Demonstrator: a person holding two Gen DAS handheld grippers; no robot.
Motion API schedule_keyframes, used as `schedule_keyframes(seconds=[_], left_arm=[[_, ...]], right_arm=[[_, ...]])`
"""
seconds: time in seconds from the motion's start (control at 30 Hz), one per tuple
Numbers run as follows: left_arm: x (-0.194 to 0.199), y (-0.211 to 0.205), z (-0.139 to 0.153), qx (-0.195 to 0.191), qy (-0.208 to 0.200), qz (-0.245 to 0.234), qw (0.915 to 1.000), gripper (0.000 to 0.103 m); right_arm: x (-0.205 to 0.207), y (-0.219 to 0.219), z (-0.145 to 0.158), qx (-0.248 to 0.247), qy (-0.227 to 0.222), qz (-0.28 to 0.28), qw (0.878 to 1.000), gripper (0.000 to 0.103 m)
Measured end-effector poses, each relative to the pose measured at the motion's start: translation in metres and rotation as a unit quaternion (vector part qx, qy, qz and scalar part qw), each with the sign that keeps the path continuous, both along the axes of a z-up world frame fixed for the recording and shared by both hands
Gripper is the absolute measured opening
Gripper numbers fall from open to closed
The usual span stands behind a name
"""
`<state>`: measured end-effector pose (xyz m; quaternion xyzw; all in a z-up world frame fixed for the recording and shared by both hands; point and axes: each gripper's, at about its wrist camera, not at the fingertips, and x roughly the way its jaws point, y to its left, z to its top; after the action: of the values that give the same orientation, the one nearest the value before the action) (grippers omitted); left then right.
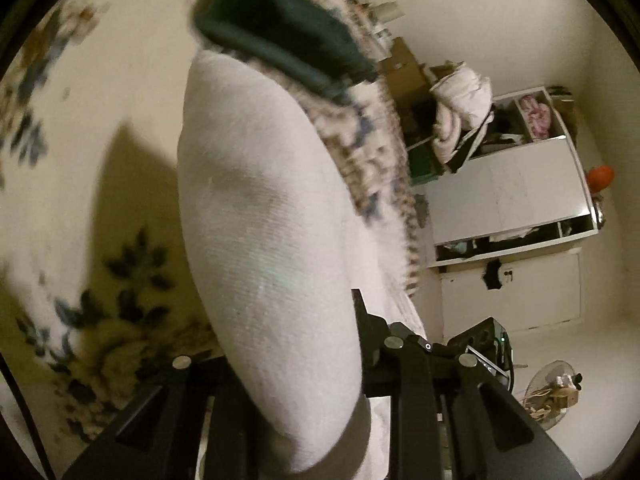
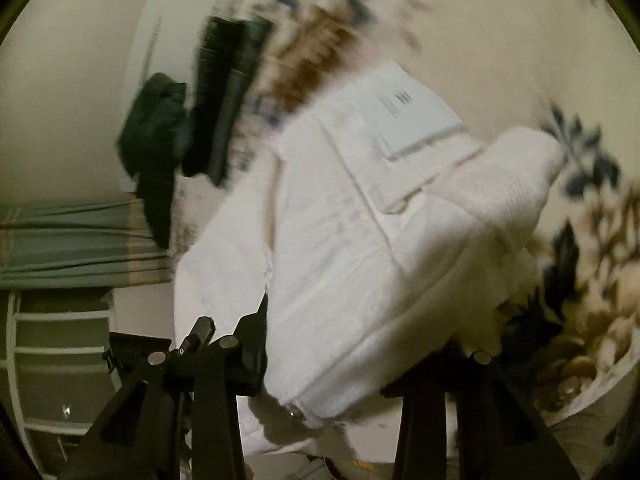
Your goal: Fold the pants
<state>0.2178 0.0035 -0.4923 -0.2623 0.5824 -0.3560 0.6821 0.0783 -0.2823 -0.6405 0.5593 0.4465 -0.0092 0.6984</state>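
Only from the right gripper (image 2: 320,360) is the white pants' (image 2: 340,240) pocket label (image 2: 416,120) seen; both grippers' jaws are closed on the pants, the left gripper (image 1: 288,380) included.

One pair of white pants (image 2: 340,240). Two grippers, left (image 1: 280,360) and right (image 2: 340,356). One floral bedspread (image 1: 80,160). One dark green folded garment (image 1: 280,28) at twelve o'clock. One white wardrobe (image 1: 508,188) at three o'clock. One orange ball (image 1: 600,177).
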Motion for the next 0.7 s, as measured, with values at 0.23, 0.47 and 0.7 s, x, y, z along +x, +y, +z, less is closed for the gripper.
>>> schedule_keyframes(seconds=[0.23, 0.47, 0.7], left_arm=[[0.081, -0.043, 0.066, -0.037, -0.055, 0.025, 0.9975, 0.020], [0.212, -0.065, 0.104, -0.064, -0.113, 0.061, 0.9896, 0.020], [0.346, -0.056, 0.023, 0.017, -0.091, 0.080, 0.9925, 0.026]], right_arm=[[0.074, -0.041, 0.099, -0.026, -0.079, 0.019, 0.996, 0.041], [0.228, -0.080, 0.171, -0.064, -0.151, 0.035, 0.986, 0.041], [0.397, -0.084, 0.106, -0.074, -0.124, 0.063, 0.988, 0.046]])
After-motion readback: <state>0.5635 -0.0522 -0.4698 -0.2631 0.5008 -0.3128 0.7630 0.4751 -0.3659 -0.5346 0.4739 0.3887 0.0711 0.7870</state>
